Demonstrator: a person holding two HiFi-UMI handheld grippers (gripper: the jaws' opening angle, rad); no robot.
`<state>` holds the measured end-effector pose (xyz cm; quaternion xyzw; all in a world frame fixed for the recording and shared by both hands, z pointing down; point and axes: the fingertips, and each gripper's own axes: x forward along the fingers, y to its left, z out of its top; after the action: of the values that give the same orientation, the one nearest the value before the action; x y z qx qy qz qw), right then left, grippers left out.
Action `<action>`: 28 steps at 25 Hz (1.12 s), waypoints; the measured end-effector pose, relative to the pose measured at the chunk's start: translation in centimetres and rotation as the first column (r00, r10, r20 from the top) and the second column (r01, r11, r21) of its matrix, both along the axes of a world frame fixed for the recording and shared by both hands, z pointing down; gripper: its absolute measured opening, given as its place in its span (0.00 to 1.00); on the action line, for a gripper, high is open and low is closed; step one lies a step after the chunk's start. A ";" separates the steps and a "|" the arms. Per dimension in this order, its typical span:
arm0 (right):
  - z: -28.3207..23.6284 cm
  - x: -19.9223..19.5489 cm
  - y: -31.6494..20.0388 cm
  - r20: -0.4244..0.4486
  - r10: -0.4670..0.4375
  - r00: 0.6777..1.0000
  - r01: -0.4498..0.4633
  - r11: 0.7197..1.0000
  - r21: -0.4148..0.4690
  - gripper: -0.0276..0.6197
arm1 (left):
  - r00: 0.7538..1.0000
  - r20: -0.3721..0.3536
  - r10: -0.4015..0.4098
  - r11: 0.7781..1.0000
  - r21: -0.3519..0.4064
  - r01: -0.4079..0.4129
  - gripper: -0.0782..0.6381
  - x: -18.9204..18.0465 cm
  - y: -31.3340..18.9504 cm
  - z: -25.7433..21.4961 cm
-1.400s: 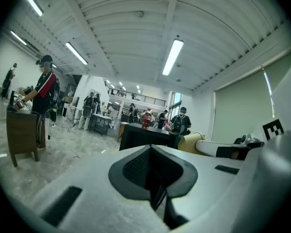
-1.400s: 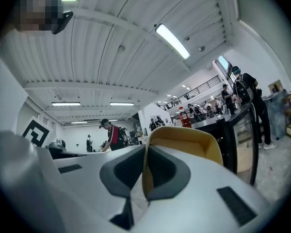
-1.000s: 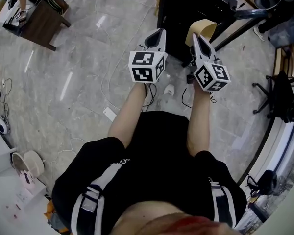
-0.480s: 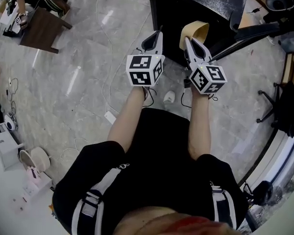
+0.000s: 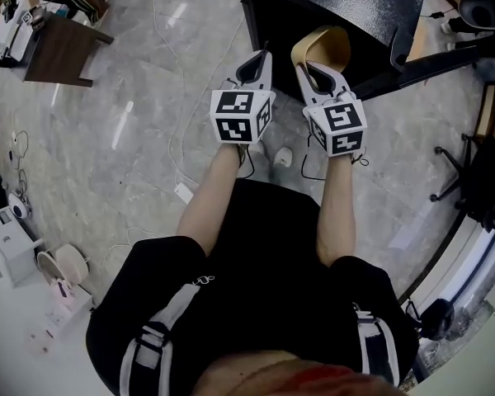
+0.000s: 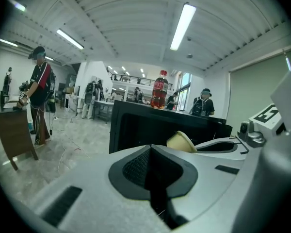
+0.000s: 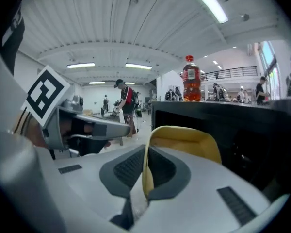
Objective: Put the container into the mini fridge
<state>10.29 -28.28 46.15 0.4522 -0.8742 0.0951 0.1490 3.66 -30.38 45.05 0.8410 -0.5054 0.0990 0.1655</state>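
My right gripper (image 5: 313, 67) (image 7: 146, 171) is shut on the rim of a pale yellow container (image 5: 322, 47) (image 7: 184, 140), held in front of the black mini fridge (image 5: 330, 15) (image 7: 233, 130). The container sits at the fridge's dark open front. My left gripper (image 5: 256, 66) (image 6: 153, 171) hangs beside it on the left, jaws shut and empty. From the left gripper view the container (image 6: 182, 141) shows beyond the right gripper's jaws. A red bottle (image 6: 159, 89) (image 7: 191, 84) stands on top of the fridge.
White cables (image 5: 186, 130) and a white plug block (image 5: 184, 192) lie on the grey marble floor. A brown wooden stool (image 5: 62, 49) stands far left. Black office chairs (image 5: 478, 172) and a stand's legs (image 5: 445, 52) crowd the right. People stand in the background (image 6: 39, 96).
Both grippers have moved forward toward the fridge. The container, held by the right gripper, now reaches the fridge's open front.
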 end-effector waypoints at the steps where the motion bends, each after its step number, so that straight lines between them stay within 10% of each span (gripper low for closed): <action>1: 0.4 -0.2 -0.5 -0.058 -0.026 0.998 0.025 1.000 -0.012 0.07 | 1.000 -0.003 0.000 1.000 -0.002 0.000 0.12 -0.1 -0.4 0.1; 6: 2.8 -1.0 -2.8 -0.410 -0.190 0.892 0.178 0.982 -0.069 0.07 | 1.000 -0.015 -0.013 1.000 -0.027 0.013 0.12 -1.3 -2.3 0.4; 14: 5.6 -0.3 -7.4 -0.607 -0.235 0.759 0.230 0.969 -0.088 0.07 | 0.999 0.014 -0.048 0.998 -0.041 0.048 0.12 -4.1 -4.0 0.9; 20: 6.0 1.2 -9.7 -0.670 -0.148 0.728 0.171 0.985 -0.033 0.07 | 0.999 0.017 -0.036 0.999 -0.025 0.037 0.12 -4.1 -4.5 0.1; 28: 4.2 1.3 -10.2 -0.609 -0.037 0.793 0.101 0.992 0.072 0.16 | 1.000 0.016 -0.025 0.999 0.021 0.025 0.12 -3.8 -5.4 -2.0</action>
<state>11.60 -38.46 50.35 0.4334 -0.8001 -0.1042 0.4013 -0.15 -35.81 43.04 0.8354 -0.5184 0.0986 0.1540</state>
